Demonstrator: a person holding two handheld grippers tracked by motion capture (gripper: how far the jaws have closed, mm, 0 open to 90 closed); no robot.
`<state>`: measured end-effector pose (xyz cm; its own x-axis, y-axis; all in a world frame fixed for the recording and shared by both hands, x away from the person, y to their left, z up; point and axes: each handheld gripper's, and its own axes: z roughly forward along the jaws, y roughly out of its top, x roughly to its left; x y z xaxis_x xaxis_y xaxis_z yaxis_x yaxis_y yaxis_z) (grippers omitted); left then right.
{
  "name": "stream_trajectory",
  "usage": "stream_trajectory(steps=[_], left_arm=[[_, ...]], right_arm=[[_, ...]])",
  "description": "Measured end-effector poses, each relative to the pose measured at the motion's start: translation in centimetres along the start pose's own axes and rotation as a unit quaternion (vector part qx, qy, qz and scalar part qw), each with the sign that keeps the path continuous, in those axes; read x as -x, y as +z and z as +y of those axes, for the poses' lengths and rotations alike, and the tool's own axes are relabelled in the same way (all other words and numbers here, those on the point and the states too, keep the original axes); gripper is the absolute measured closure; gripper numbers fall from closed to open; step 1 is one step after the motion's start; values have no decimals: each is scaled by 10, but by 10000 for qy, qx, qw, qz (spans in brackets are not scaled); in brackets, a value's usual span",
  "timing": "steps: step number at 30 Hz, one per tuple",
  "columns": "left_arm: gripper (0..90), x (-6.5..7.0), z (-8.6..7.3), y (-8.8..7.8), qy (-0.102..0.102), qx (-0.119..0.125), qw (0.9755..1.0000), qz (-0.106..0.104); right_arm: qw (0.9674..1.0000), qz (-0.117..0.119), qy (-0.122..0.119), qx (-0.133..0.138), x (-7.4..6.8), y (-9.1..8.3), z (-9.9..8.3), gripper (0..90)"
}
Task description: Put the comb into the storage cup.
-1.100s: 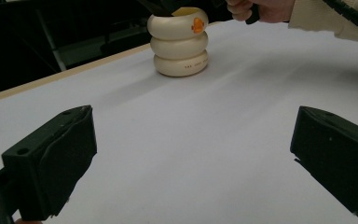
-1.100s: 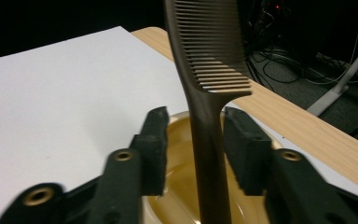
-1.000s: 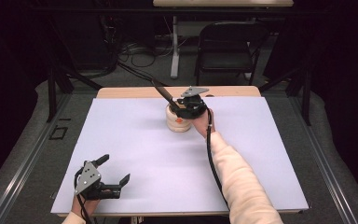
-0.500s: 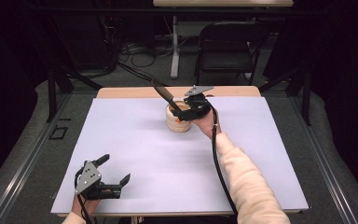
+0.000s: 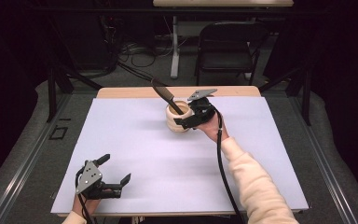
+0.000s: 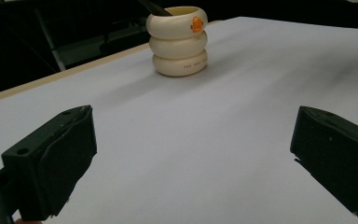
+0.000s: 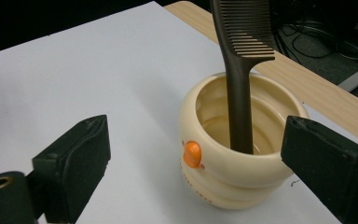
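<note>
— Surface item first: what is lying under everything?

— White sheet point(image 5: 135, 154), covering a wooden table point(image 5: 130, 92) whose bare edge is showing along the far side. Dark floor, cables and a folding chair point(image 5: 228, 42) are sitting beyond it.

— Item two, the container?

— Cream cup point(image 5: 177, 117), ribbed in three stacked rings, orange dot on its side, standing upright on the far middle of the sheet.

— Contents?

— One dark brown comb point(image 7: 240, 60), handle down inside the cup, toothed end leaning out over the rim toward the far left.

— Right gripper point(image 5: 189, 122)?

— Hovering just beside the cup on its right, jaws spread wide; from its own camera the cup is sitting between the two black pads, touching neither.

— Left gripper point(image 5: 115, 175)?

— Resting low at the near left corner of the sheet, well apart from the cup, jaws also spread wide, gripping nothing.
</note>
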<state>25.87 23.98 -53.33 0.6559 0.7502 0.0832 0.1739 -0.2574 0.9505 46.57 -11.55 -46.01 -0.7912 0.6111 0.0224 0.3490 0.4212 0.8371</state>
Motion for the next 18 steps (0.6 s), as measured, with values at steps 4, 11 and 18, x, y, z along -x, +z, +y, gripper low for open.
stream_trajectory(steps=[4, 11, 18], left_arm=[[4, 0, 0, 0, -4, -6, 10000, -3], [4, 0, -1, -1, -8, -11, 10000, 8], [5, 0, -1, -1, -3, -41, 10000, 11]], right_arm=[[10000, 64, -8, -54, -1, -6, -5, 46], [9998, 178, 44, -107, -2, -17, -18, 14], [9995, 303, 89, -38, -8, -33, -29, 0]])
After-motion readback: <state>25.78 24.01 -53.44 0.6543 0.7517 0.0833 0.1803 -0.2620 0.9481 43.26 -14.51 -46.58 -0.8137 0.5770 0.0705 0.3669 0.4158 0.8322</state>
